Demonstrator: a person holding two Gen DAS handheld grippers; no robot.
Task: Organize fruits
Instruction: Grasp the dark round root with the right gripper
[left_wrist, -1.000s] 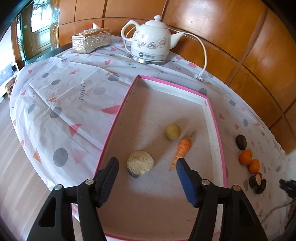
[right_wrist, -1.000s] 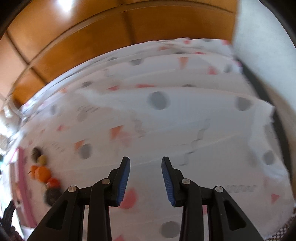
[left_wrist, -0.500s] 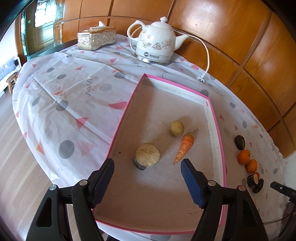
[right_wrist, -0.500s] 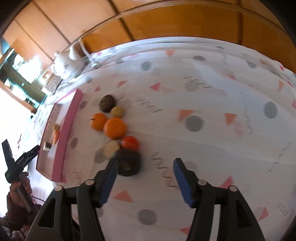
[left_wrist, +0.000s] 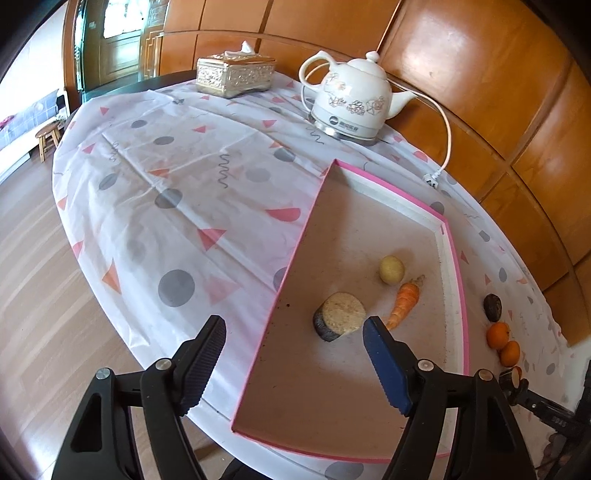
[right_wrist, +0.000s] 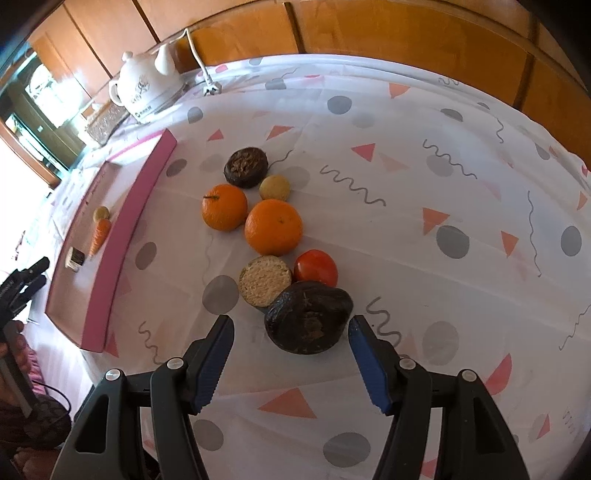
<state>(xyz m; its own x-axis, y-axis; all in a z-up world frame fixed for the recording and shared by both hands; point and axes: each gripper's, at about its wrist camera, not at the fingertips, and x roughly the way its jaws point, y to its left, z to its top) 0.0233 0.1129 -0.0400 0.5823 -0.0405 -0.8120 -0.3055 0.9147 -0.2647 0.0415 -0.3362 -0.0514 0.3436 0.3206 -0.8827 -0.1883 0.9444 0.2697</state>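
Observation:
A pink-rimmed tray (left_wrist: 291, 258) holds a cut brown-skinned piece (left_wrist: 341, 319), a small yellow potato (left_wrist: 391, 269) and a carrot (left_wrist: 404, 301). My left gripper (left_wrist: 295, 363) is open and empty above the tray's near left corner. In the right wrist view a cluster lies on the cloth: two oranges (right_wrist: 273, 227), a tomato (right_wrist: 316, 267), a cut pale-faced piece (right_wrist: 264, 280), a small yellow ball (right_wrist: 274, 187), a dark round piece (right_wrist: 246, 167) and a large dark fruit (right_wrist: 308, 321). My right gripper (right_wrist: 290, 360) is open, just short of the dark fruit.
A white electric kettle (left_wrist: 351, 101) with a cord and plug (left_wrist: 430, 179) and a silver tissue box (left_wrist: 236, 74) stand at the table's far side. The round table's edge (left_wrist: 96, 280) drops to wooden floor at left. Wood panelling runs behind.
My left gripper has drawn back and left from over the tray. My right gripper has swung from bare cloth to the fruit cluster, opened wider and come close to the dark fruit.

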